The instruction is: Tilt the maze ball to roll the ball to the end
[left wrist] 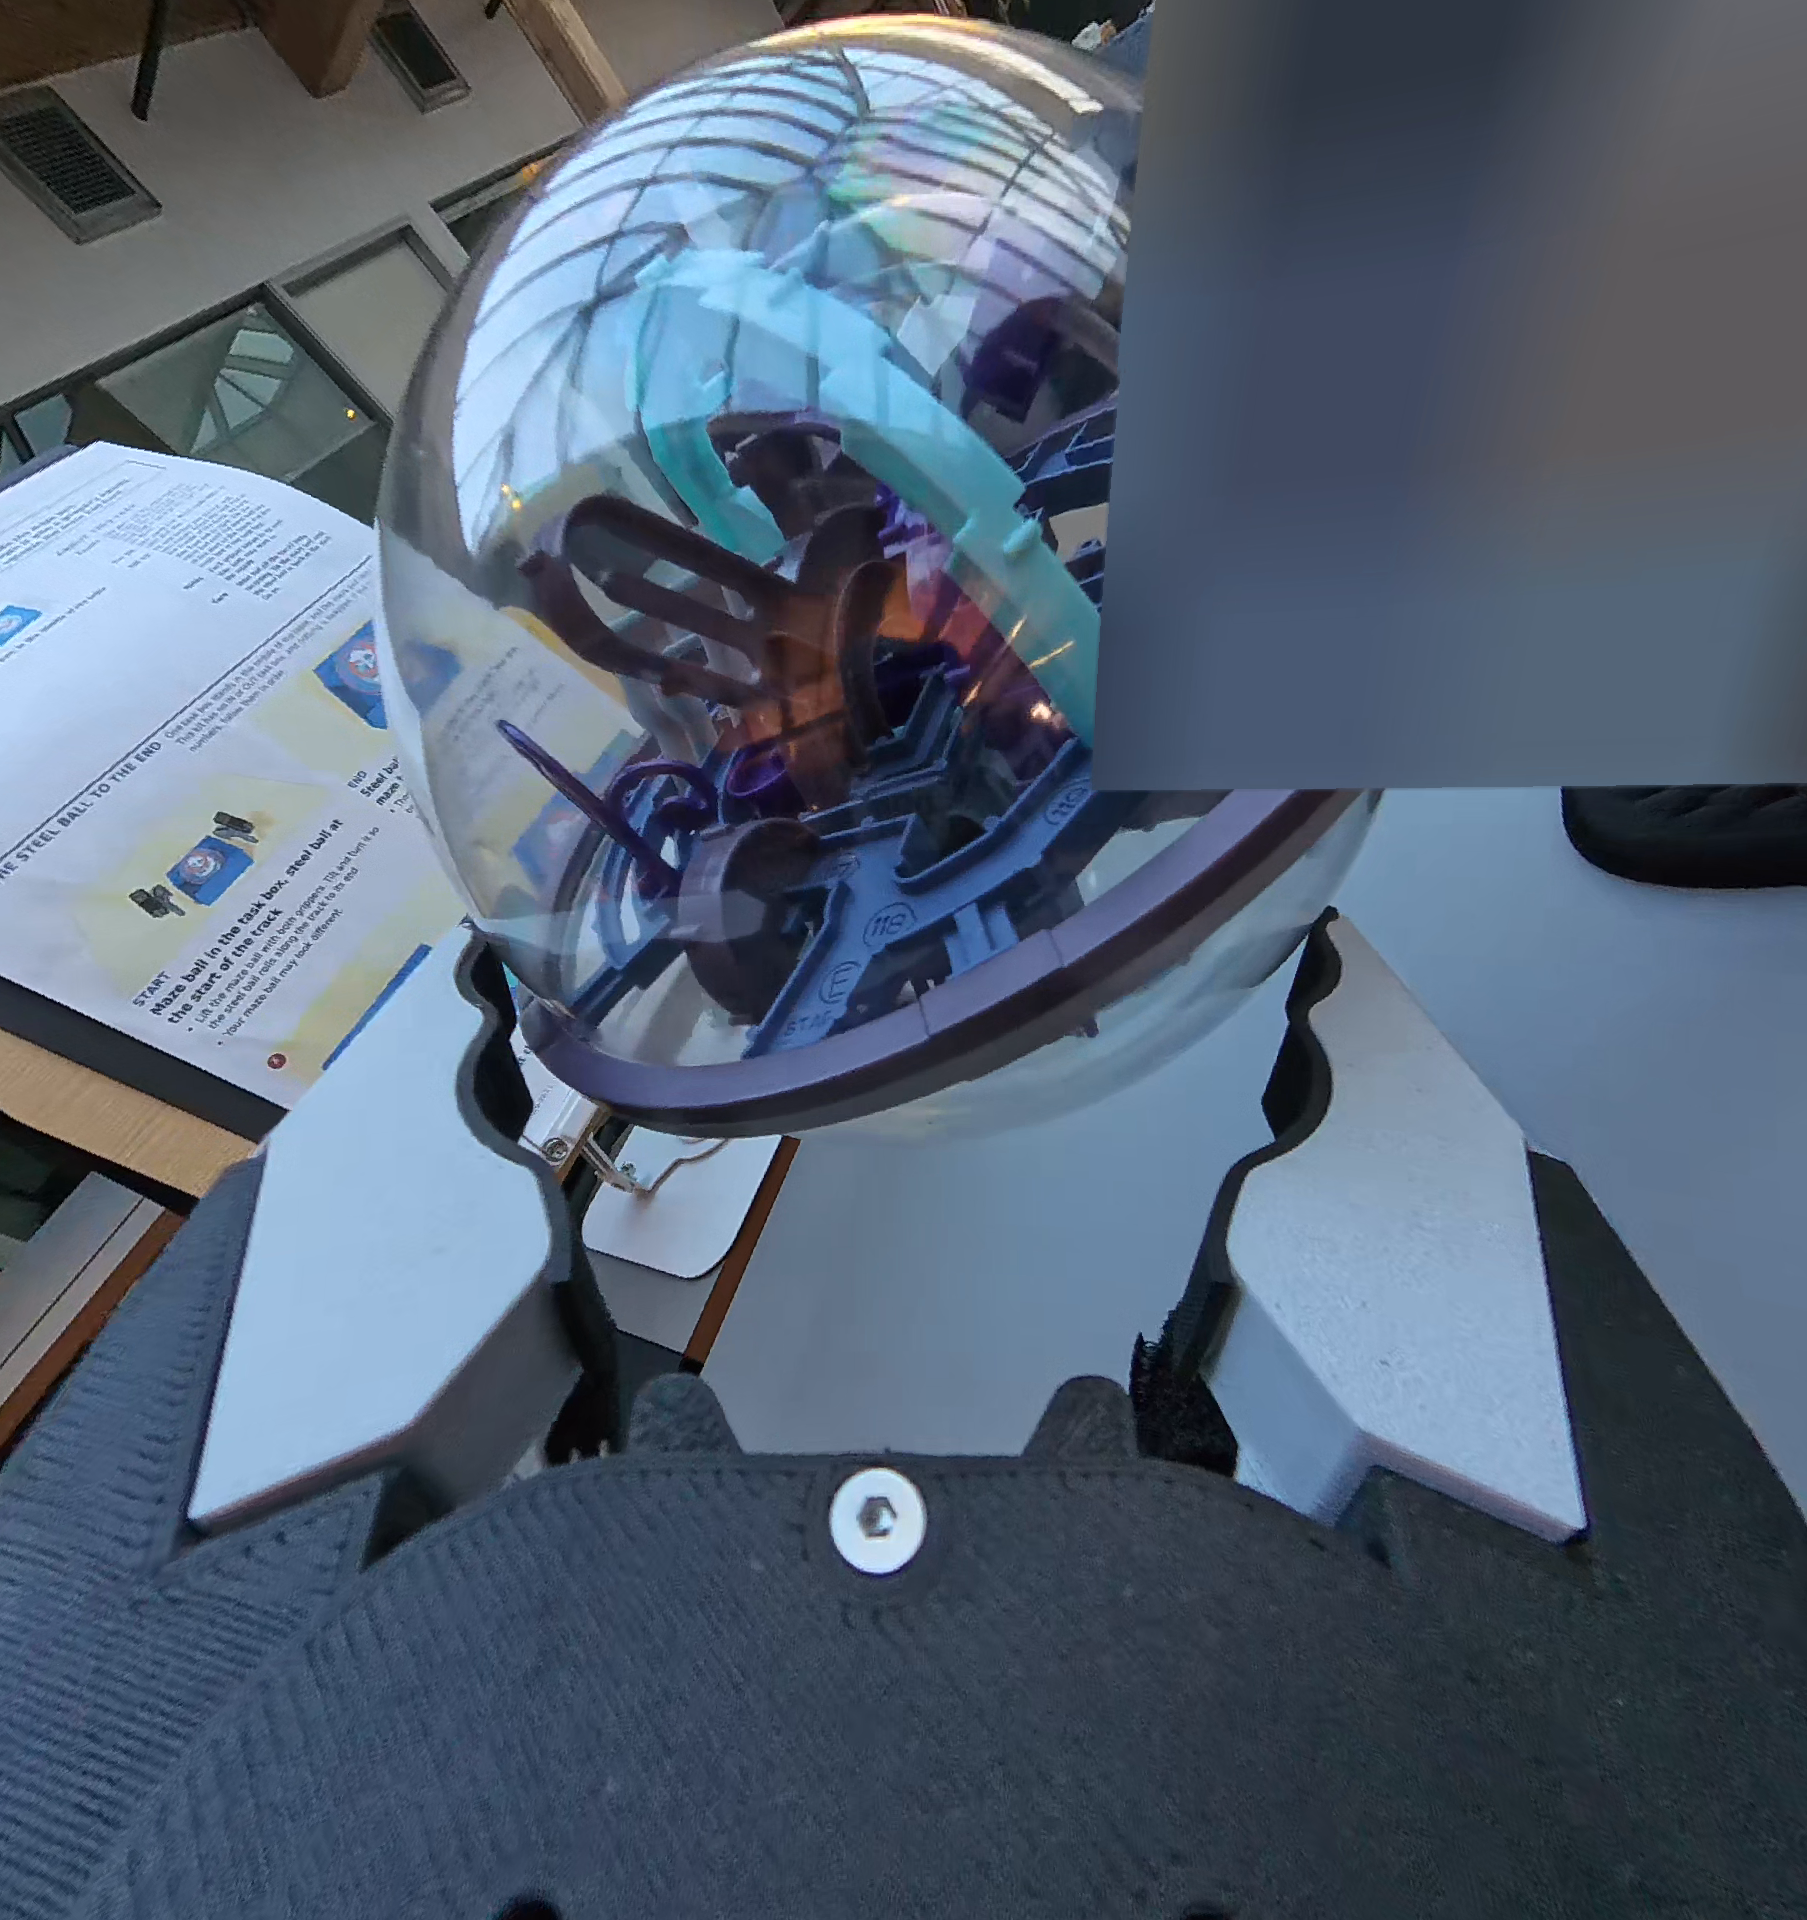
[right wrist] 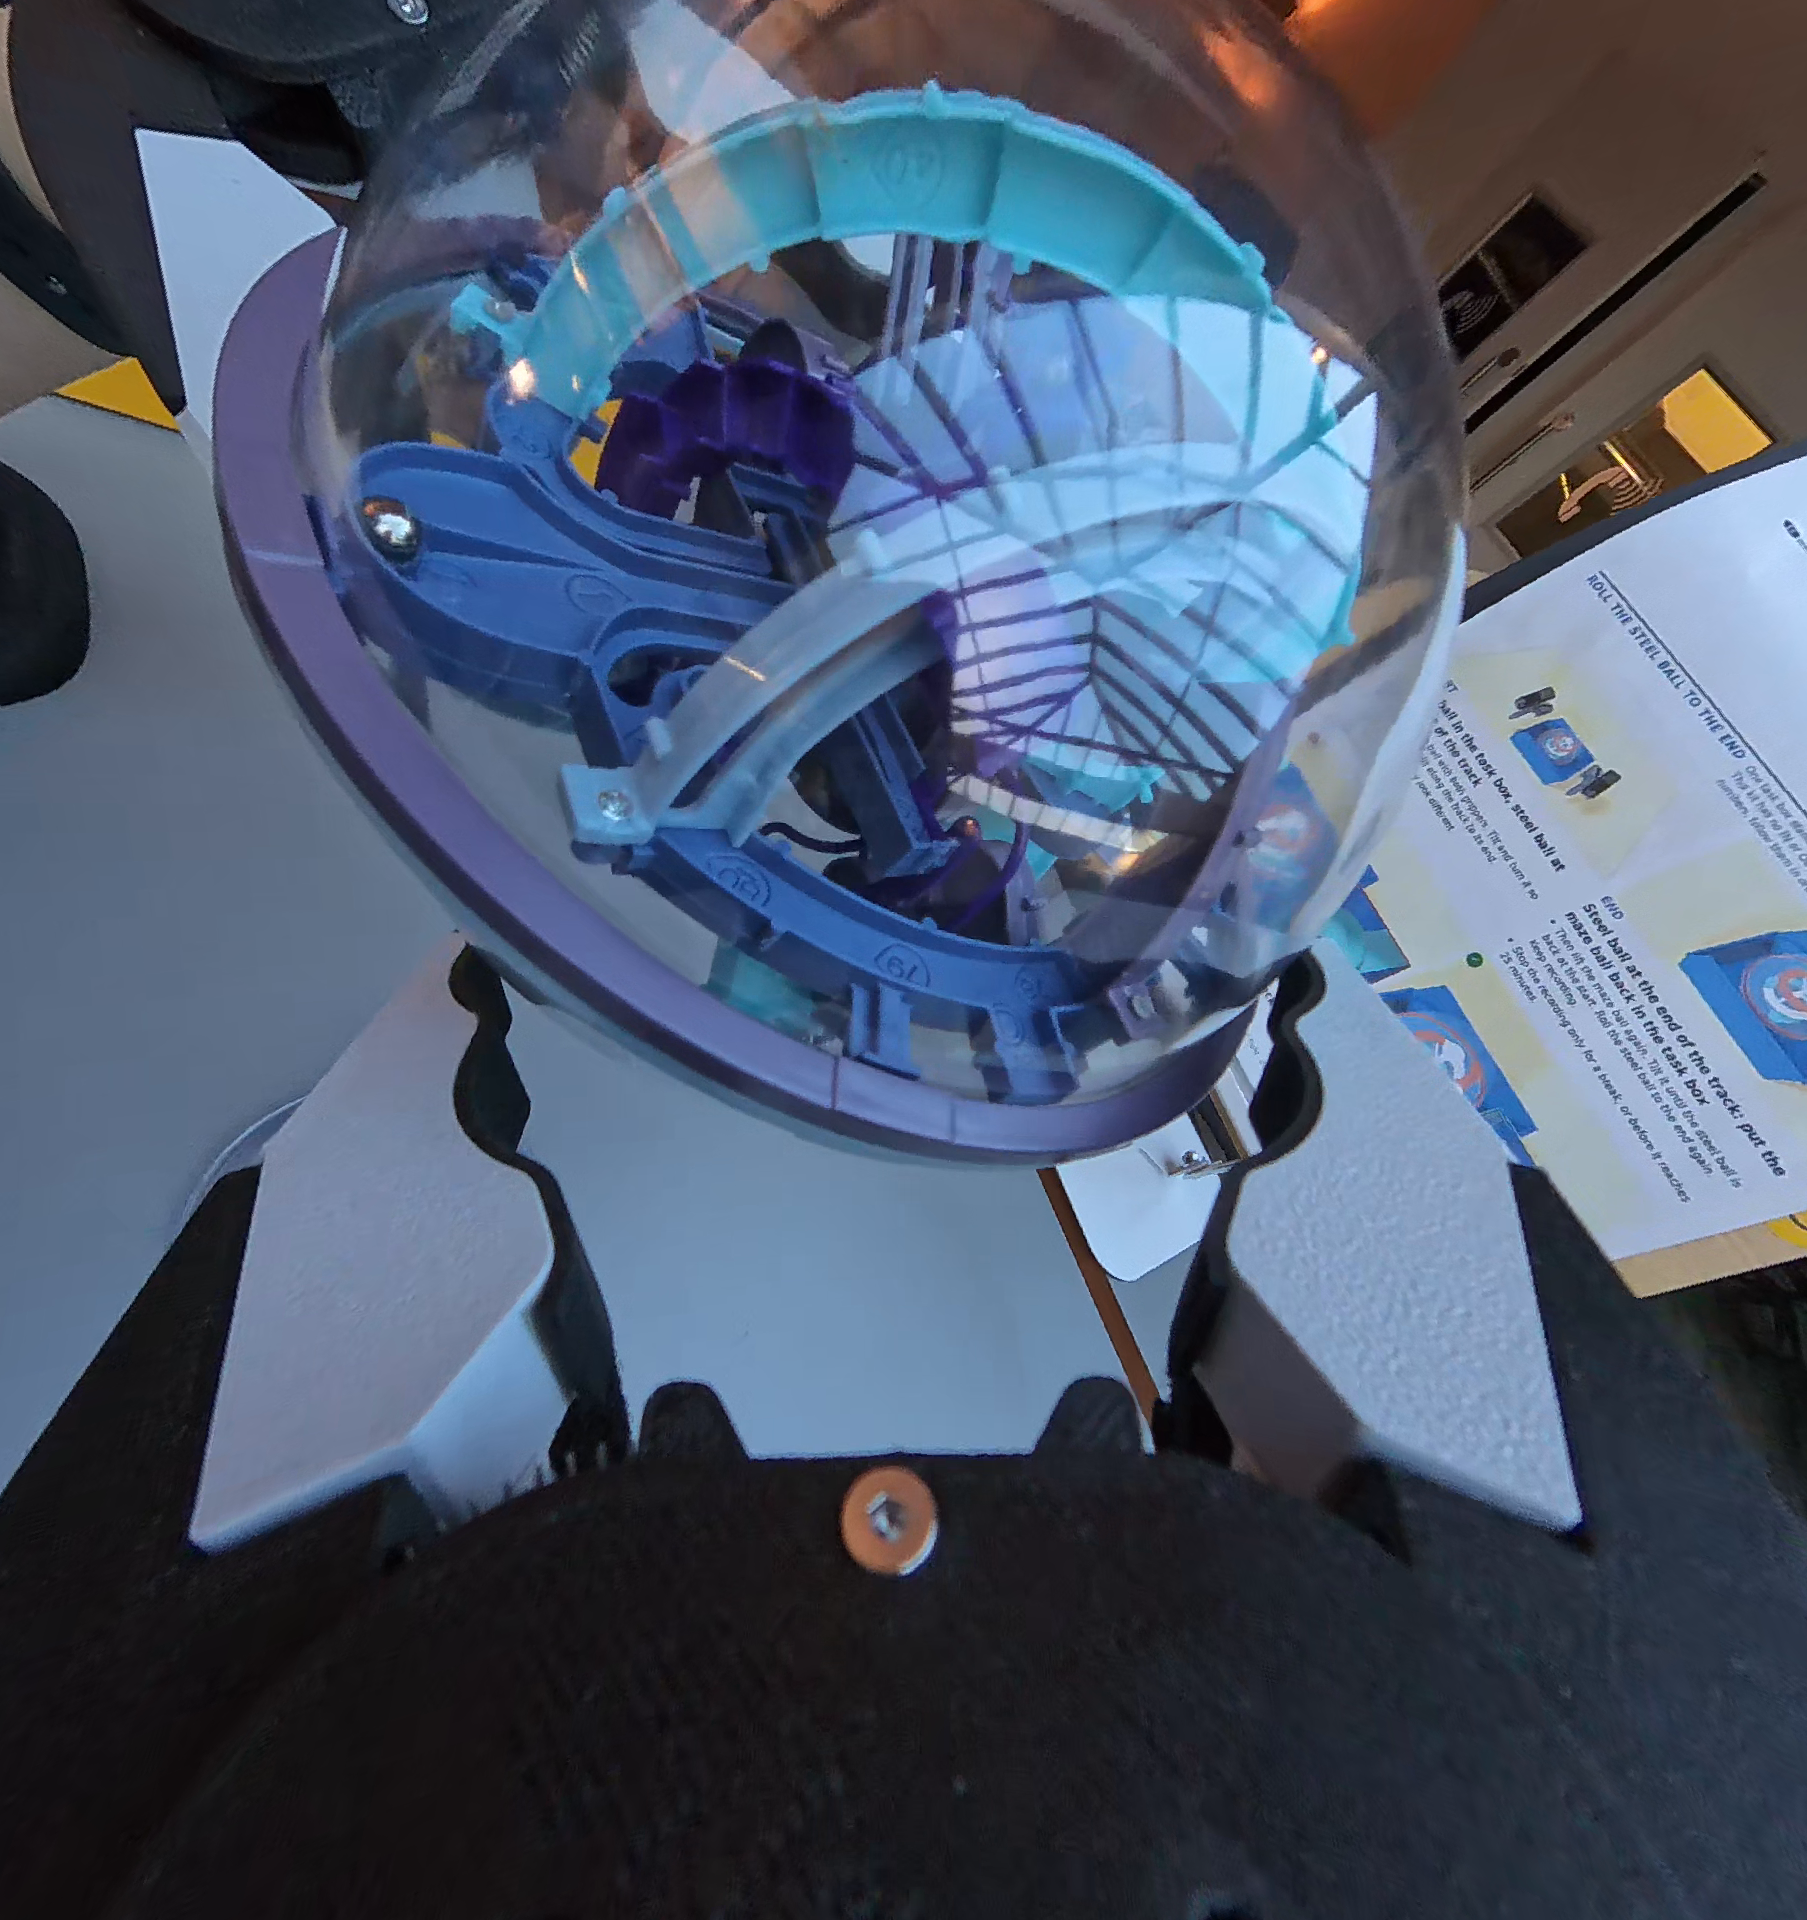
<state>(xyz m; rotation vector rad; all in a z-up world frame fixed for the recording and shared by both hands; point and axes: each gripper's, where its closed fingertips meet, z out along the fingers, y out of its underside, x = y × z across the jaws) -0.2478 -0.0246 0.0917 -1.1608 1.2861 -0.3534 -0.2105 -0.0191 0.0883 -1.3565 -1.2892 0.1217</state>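
The maze ball point(left wrist: 774, 582) is a clear plastic sphere with a purple equator ring and blue, teal and purple tracks inside. It is held tilted in the air between both grippers. My left gripper point(left wrist: 899, 987) has its jaws spread wide and pressed against the sphere's lower sides. My right gripper point(right wrist: 883, 997) grips the maze ball point(right wrist: 878, 582) the same way from the opposite side. A small steel ball point(right wrist: 392, 532) rests on a blue track near the purple ring, at the left of the right wrist view. In the left wrist view I cannot see the steel ball.
A grey table point(left wrist: 1605, 1091) lies below. A printed instruction sheet point(left wrist: 151, 748) lies on it, also in the right wrist view point(right wrist: 1657, 883). A white clip-like plate point(left wrist: 670, 1195) sits by the table edge. A dark object point(left wrist: 1709, 842) lies at the right. The left gripper's body point(right wrist: 68, 156) shows beyond the sphere.
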